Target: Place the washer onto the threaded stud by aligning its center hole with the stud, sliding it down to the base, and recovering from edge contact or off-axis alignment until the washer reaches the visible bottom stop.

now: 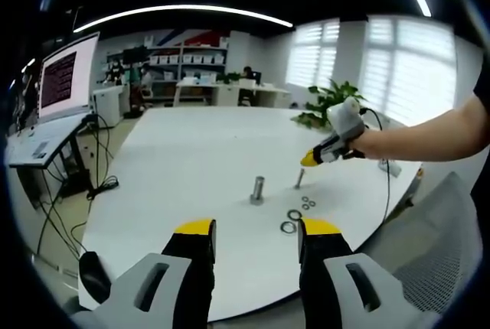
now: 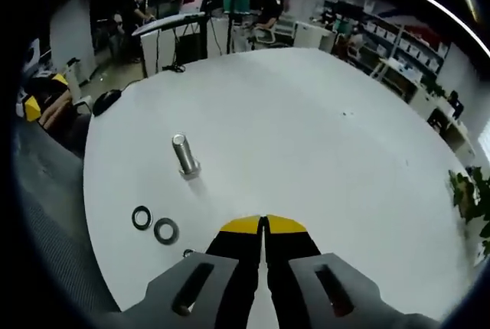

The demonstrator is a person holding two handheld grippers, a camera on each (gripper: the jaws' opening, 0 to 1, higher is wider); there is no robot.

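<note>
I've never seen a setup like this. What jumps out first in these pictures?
A big white table with a shiny upright threaded stud near its middle, and a few loose washers lying beside it. In the left gripper view, the open yellow-tipped left gripper frames the stud, while a person's hand brings the right gripper over the table from the right, its tips closed together.

Threaded stud (image 2: 185, 155): short metal bolt standing upright on its wide base, ahead-left of the right gripper (image 2: 265, 223). Two flat ring washers, one dark (image 2: 142, 217) and one grey (image 2: 166, 230), lie flat just beside each other, left of that gripper's jaws. Neither washer is on the stud.
</note>
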